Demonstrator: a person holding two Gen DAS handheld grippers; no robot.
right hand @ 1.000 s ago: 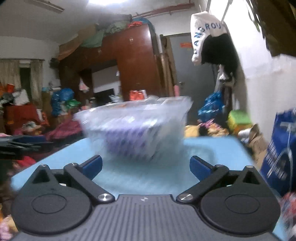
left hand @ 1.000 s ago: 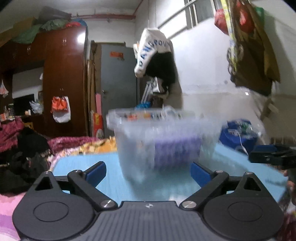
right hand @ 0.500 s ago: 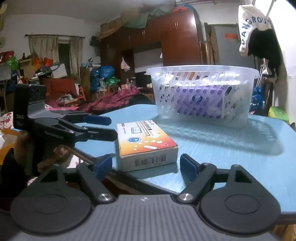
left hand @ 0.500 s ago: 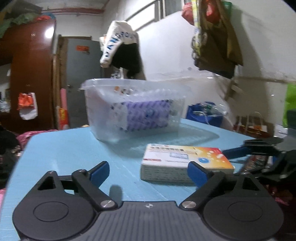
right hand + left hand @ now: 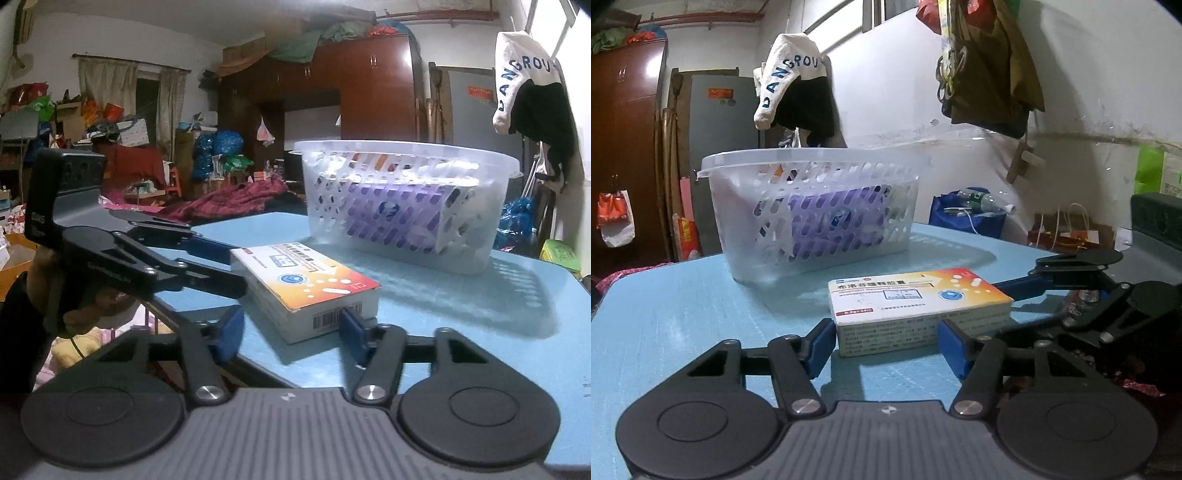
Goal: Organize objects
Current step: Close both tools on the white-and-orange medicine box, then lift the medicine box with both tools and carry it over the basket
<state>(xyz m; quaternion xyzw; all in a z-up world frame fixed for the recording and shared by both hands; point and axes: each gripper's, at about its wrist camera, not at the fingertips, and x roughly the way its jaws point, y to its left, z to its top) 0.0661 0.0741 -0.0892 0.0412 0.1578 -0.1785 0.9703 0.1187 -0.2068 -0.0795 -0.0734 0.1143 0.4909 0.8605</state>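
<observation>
Your left gripper [image 5: 886, 341] sits low over the near edge of the blue table [image 5: 683, 314], its blue-padded fingers [image 5: 820, 345] spread apart on either side of the medicine box [image 5: 919, 308], with the box's long side facing you; the pads look close to the box but you cannot tell whether they touch it, and nothing is clamped. Your right gripper [image 5: 290, 332] comes at the same box [image 5: 306, 284] from its barcode end, near the table's edge on that side, fingers likewise parted, with one pad [image 5: 351, 330] just under the box's near corner and the other off to the side. In the right wrist view your hand [image 5: 44, 273] shows wrapped around the left gripper's handle, and that gripper's fingers reach in against the box's long flank. The box lies flat on the table, near its front edge. Behind it, toward the far edge, stands the white perforated basket [image 5: 812, 173], well apart from the box. A purple packet [image 5: 836, 218] leans inside the basket, seen through the holes. A white and black garment [image 5: 794, 96] hangs on the wall beyond.
</observation>
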